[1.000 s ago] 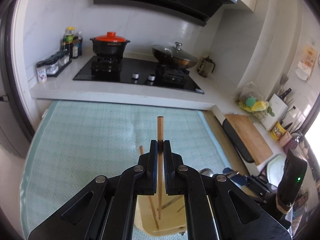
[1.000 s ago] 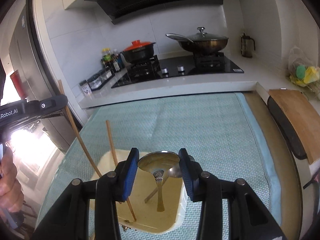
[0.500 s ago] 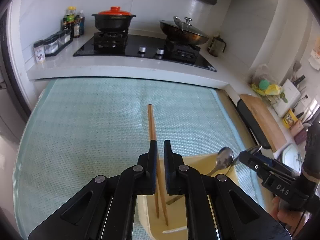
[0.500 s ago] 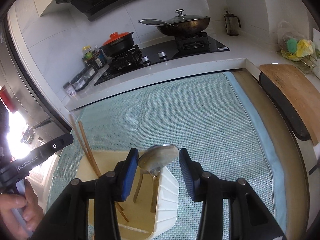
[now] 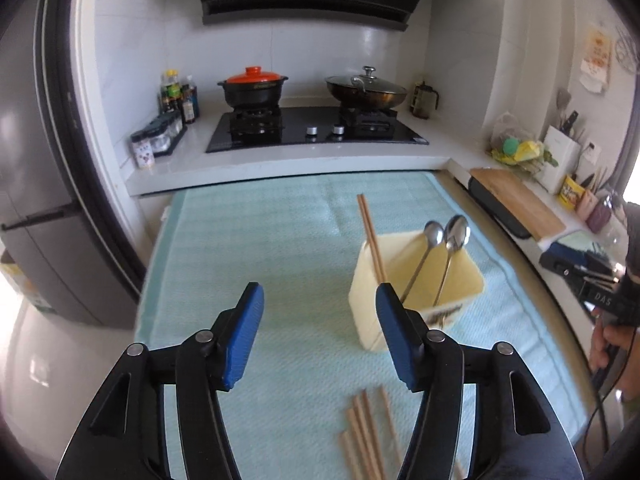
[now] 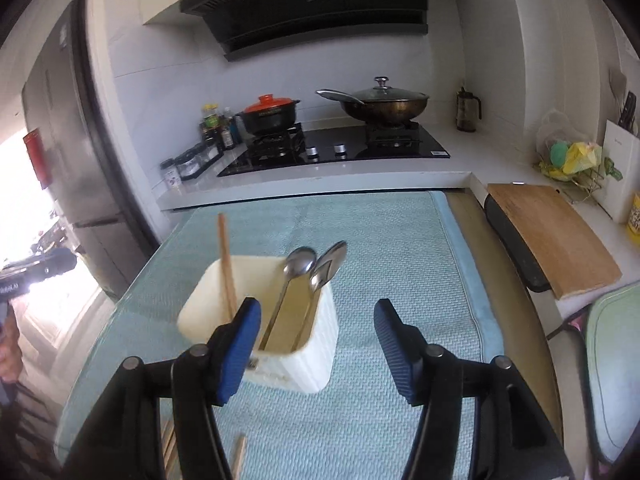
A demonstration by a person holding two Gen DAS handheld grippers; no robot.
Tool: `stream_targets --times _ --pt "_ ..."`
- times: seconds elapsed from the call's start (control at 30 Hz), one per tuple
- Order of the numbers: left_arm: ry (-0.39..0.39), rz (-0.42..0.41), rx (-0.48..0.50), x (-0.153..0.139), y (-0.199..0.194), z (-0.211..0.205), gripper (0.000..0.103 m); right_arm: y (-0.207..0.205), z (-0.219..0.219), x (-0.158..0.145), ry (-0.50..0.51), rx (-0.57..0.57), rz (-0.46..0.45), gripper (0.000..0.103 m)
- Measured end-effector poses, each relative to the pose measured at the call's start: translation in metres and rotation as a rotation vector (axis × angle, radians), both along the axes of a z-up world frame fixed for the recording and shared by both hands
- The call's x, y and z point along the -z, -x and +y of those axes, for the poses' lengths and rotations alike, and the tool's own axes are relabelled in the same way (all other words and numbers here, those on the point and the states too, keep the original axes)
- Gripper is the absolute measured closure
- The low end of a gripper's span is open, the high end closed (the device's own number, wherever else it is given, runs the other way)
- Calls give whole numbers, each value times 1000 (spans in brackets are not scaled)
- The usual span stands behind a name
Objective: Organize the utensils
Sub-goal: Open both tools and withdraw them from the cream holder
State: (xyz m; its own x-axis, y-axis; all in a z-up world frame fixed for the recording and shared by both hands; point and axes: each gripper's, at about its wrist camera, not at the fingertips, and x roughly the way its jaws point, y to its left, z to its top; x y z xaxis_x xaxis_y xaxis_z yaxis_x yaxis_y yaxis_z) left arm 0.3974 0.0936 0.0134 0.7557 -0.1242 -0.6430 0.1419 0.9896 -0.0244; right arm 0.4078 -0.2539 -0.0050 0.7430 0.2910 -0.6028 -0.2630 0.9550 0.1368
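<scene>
Both your grippers stand open and empty over the desk.

Your left gripper [image 5: 320, 330] and right gripper [image 6: 316, 334] have just been opening, with nothing between the jaws. The cream utensil holder [image 5: 416, 292] stands upright on the teal mat [image 5: 256, 240], holding two spoons [image 5: 448, 236] and a pair of chopsticks [image 5: 372, 236]; more loose chopsticks [image 5: 366, 436] lie on the mat nearer you.

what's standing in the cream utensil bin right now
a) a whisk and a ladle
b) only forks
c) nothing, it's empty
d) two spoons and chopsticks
d: the cream bin holds two metal spoons leaning on its far rim, with wooden chopsticks standing at its left side.
</scene>
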Motion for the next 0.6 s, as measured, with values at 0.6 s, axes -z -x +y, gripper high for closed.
stream_targets --times 0.6 --pt "205 -18 -106 92 196 16 18 235 3 93 162 -36 -37 38"
